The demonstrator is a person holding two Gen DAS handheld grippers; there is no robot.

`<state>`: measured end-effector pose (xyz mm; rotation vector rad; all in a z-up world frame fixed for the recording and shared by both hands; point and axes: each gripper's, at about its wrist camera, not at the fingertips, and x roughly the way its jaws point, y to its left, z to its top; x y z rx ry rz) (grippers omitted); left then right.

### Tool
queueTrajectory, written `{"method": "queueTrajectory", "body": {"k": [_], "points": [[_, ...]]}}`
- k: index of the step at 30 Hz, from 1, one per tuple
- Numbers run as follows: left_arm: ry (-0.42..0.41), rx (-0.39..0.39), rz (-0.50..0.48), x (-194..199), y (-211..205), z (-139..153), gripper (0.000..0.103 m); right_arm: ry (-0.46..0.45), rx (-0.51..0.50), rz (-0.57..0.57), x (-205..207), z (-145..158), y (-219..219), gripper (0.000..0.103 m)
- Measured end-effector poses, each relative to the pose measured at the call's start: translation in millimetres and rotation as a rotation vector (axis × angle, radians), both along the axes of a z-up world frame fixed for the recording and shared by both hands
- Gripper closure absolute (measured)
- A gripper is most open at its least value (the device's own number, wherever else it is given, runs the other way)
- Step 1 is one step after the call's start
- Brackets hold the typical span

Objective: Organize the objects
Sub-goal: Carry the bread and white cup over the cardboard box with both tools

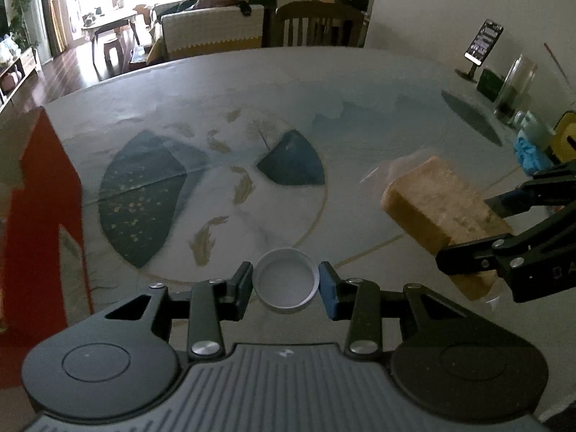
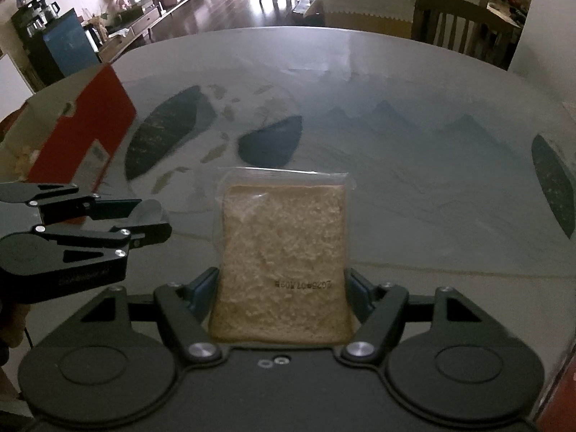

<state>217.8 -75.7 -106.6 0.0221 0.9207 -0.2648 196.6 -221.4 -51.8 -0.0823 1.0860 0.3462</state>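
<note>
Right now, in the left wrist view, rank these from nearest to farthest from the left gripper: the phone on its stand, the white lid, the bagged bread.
1. white lid, between the left gripper fingers.
2. bagged bread, to the right, held by the right gripper.
3. phone on its stand, far right, at the table's back.

Across the bench point(image 1: 288, 82), a wooden chair point(image 1: 318, 23) at the far edge. Beyond, a sofa point(image 1: 212, 30) and a coffee table point(image 1: 108, 23) on dark floor. Near the right rim, a phone on a stand point(image 1: 480, 45) and a glass jar point(image 1: 514, 88).
</note>
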Motion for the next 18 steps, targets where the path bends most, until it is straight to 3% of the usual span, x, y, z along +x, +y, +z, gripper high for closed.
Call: {"method": "queueTrajectory", "body": {"k": [18], "points": [[-0.089,-0.044,-0.004,-39,60,59,0.065,-0.036,0.039,0.046,-30,54,67,0.031]]}}
